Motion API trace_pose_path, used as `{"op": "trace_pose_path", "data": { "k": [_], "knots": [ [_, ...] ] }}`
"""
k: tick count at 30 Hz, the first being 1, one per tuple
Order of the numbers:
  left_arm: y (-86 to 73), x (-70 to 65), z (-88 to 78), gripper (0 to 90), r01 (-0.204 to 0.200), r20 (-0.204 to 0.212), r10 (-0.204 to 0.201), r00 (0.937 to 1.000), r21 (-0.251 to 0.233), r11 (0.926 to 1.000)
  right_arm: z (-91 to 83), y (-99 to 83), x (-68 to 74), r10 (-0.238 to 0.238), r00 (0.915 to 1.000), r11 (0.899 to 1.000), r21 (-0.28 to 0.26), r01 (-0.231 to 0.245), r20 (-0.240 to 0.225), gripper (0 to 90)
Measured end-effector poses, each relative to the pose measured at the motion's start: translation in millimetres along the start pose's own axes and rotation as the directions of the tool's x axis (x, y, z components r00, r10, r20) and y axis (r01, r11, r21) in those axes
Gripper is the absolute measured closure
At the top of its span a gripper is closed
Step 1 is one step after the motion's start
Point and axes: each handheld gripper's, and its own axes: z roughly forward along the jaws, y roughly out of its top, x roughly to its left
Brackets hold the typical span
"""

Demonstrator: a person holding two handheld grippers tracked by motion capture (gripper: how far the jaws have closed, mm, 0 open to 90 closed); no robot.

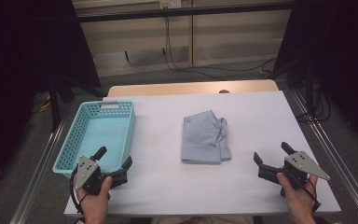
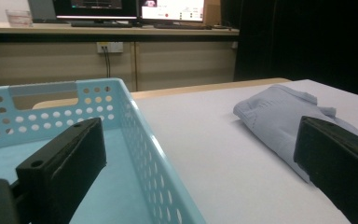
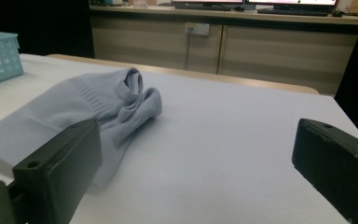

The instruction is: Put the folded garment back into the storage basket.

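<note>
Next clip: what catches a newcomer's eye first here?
A folded pale-blue garment lies alone mid-table on the white tabletop. At the table's left edge sits an empty light-blue perforated basket. Near the front edge, the left gripper and right gripper flank the garment, jaws open, holding nothing.

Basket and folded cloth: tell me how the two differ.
The basket is turquoise, the folded cloth pale grey-blue. The basket is rigid, with perforated walls standing up around an open inside; the folded cloth is soft and lies low in layers. The basket sits at the table's left edge, the folded cloth near its middle. Both rest on the white table, untouched by either gripper.
</note>
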Motion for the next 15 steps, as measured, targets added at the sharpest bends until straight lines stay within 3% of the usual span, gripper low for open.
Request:
{"op": "trace_pose_path", "data": {
  "k": [3,9,15],
  "knots": [
    [-0.8,-0.4,1.8,2.2,0.010,0.004,-0.010,0.9999,0.010,0.9999,1.9,-1.5,-0.7,0.013,0.9998,1.000,0.022,-0.012,-0.016,0.8],
    [-0.8,-2.5,3.6,2.2,-0.009,0.004,0.008,1.0000,0.032,0.9995,4.5,-1.8,1.0,0.006,0.9992,1.000,0.029,-0.005,-0.038,1.1],
    [1.1,-4.5,7.9,2.1,-0.006,0.034,0.004,0.9994,0.058,0.9983,8.0,-2.3,4.7,0.013,0.9983,0.999,0.047,-0.011,-0.057,1.2]
  ]
}}
